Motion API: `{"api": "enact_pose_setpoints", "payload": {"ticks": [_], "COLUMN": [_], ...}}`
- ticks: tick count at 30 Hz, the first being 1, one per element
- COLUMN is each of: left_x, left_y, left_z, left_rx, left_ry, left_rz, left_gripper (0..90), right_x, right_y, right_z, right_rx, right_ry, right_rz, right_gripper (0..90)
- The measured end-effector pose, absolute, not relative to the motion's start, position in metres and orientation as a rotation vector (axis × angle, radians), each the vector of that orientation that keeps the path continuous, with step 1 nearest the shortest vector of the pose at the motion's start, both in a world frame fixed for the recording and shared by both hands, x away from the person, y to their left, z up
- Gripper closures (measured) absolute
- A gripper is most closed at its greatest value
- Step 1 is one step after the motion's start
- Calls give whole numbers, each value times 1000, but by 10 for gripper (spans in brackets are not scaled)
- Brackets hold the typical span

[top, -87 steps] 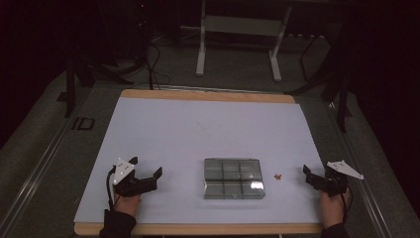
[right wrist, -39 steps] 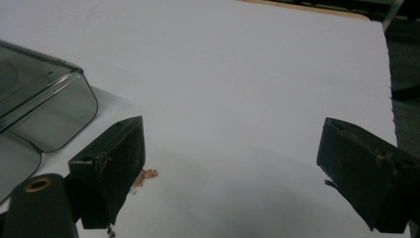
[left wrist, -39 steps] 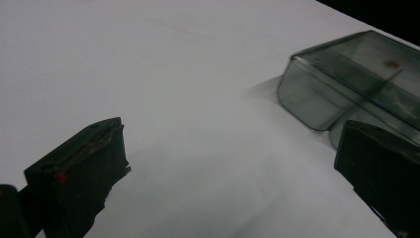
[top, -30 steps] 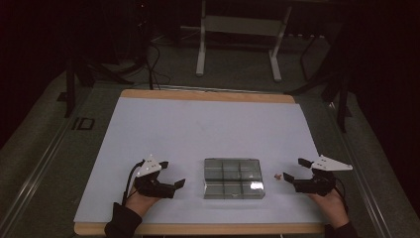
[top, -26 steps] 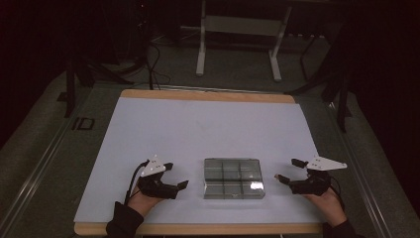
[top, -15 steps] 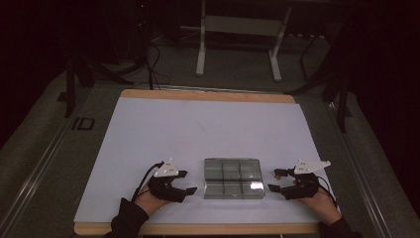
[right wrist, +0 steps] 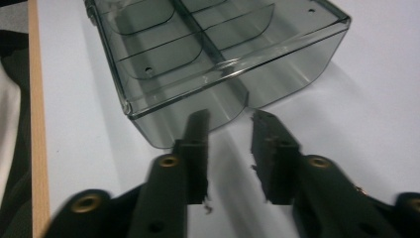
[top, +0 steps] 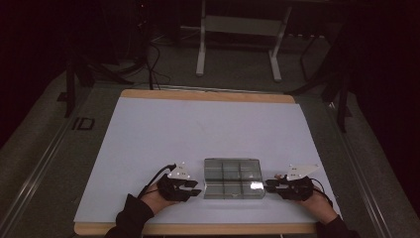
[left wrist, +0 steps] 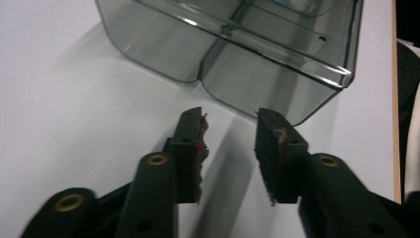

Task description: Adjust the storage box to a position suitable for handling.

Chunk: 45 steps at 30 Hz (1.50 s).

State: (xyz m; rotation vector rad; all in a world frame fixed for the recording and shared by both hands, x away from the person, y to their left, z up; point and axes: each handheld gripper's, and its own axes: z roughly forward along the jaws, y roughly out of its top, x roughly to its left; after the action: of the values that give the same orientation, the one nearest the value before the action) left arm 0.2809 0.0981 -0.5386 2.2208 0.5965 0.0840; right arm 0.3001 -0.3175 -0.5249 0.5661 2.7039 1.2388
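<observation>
A smoky clear plastic box (top: 233,177) with several compartments sits near the table's front edge. My left gripper (top: 197,187) lies just off its left end, tips pointing at the box wall (left wrist: 257,54). The left gripper's (left wrist: 230,116) jaws have just been closing; a narrow gap remains with nothing in it. My right gripper (top: 267,185) mirrors this at the right end, tips close to the box (right wrist: 208,54). The right gripper's (right wrist: 230,116) jaws have also just been closing, and only bare mat shows between them.
The box rests on a white mat (top: 198,129) over a wood-edged table (top: 208,95). The front wooden edge (top: 198,229) runs close behind both hands. A small reddish bit (top: 279,176) lies by the right gripper. A metal stand (top: 237,44) is on the floor beyond.
Both grippers have slid inward from the sides until their tips are near the box's ends. Their jaws have narrowed from wide apart to a small gap.
</observation>
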Motion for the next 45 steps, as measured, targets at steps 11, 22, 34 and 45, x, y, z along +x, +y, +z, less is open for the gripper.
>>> {"api": "enact_pose_setpoints", "payload": {"ticks": [11, 22, 34, 45], "left_x": [279, 276, 273, 272], "left_y": [90, 91, 92, 92], "left_z": [-535, -532, -528, -524], "left_rx": [2220, 2195, 2179, 2172], "left_ry": [521, 518, 495, 491], "left_rz": [71, 91, 112, 131], "left_gripper": [884, 900, 900, 900], "right_x": [298, 296, 292, 291], "right_y": [-316, -311, -311, -312], "right_z": [-523, -525, -522, -516], "right_rx": [525, 508, 510, 512], "right_ry": [2724, 2738, 2722, 2696], "right_rz": [1235, 1238, 1231, 1259], "right_gripper": [900, 900, 900, 900]}}
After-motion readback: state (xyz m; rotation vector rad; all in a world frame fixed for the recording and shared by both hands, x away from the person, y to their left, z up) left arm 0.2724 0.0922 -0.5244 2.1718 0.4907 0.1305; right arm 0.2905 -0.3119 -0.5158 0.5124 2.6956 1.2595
